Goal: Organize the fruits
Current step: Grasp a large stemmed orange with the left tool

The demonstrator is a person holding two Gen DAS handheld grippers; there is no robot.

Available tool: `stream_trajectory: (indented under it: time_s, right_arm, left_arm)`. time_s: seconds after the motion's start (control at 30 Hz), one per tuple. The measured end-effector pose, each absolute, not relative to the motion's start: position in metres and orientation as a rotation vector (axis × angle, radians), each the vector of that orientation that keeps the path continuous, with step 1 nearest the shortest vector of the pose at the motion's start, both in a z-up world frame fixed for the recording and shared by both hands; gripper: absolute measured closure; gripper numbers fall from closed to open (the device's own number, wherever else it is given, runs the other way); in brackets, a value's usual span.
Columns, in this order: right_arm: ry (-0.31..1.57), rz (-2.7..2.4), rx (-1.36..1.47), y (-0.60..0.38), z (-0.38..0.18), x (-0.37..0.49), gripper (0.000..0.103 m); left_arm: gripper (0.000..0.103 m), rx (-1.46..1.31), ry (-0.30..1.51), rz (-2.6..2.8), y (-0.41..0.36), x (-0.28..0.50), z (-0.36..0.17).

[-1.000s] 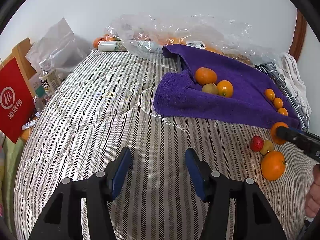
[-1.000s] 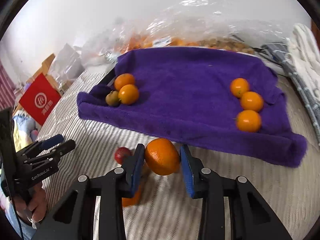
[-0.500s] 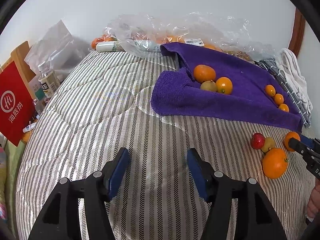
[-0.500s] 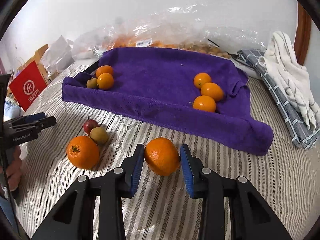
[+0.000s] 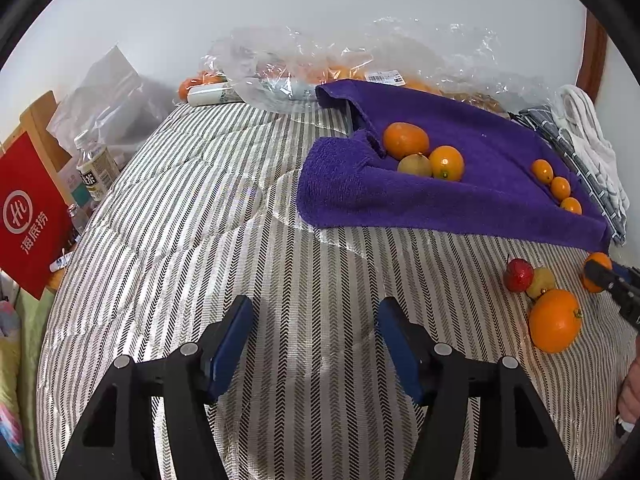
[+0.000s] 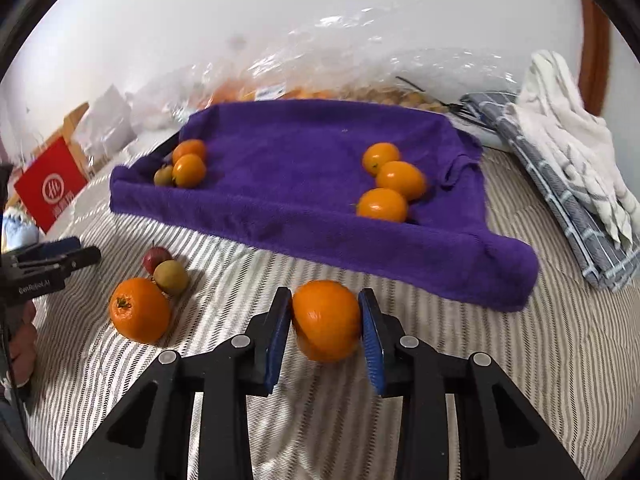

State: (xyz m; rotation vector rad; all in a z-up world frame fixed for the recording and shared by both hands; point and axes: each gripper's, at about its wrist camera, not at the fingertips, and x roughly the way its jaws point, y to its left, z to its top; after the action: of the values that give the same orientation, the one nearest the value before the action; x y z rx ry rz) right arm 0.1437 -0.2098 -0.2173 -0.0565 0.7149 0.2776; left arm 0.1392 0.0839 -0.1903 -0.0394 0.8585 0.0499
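My right gripper is shut on an orange and holds it just above the striped bedcover, in front of the purple towel. Three small oranges lie on the towel's right side. Two oranges and a greenish fruit lie at its left end. On the bedcover to the left lie a large orange, a greenish fruit and a red fruit. My left gripper is open and empty over bare bedcover, left of these loose fruits.
Clear plastic bags with more fruit lie behind the towel. Folded grey and white cloths lie at the right. A red paper bag and bottles stand off the bed's left edge.
My right gripper has carried the orange back from the towel's front edge and lower, to the right of the loose fruits. My left gripper has drawn back slightly and stays open.
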Motion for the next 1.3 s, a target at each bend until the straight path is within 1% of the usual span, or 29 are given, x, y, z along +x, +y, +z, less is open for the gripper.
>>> stream_trajectory:
  time_s: [0.17,0.47,0.6,0.7,0.9,1.1,1.3]
  right_arm:
    - [0.705,0.236,0.022,-0.227,-0.217,0.144,0.07]
    - [0.717,0.206,-0.01,-0.222,-0.219,0.146,0.07]
    - [0.77,0.201,-0.038,-0.218,-0.225,0.151,0.07]
    - [0.764,0.197,-0.054,-0.216,-0.225,0.149,0.07]
    - [0.759,0.164,-0.024,-0.226,-0.226,0.146,0.07]
    - [0.758,0.129,0.027,-0.241,-0.226,0.147,0.07]
    - [0.745,0.108,0.051,-0.249,-0.224,0.142,0.07]
  left_arm:
    - [0.039,-0.034,0.86,0.049,0.084,0.14,-0.19]
    - [0.039,-0.027,0.86,0.043,0.082,0.139,-0.191]
    - [0.039,-0.014,0.859,0.02,0.079,0.138,-0.19]
    - [0.04,-0.002,0.858,-0.003,0.074,0.136,-0.19]
    - [0.04,-0.027,0.869,-0.109,0.05,0.124,-0.185]
    - [0.04,-0.065,0.819,-0.309,0.018,0.109,-0.158]
    - [0.04,-0.079,0.858,-0.38,-0.005,0.117,-0.164]
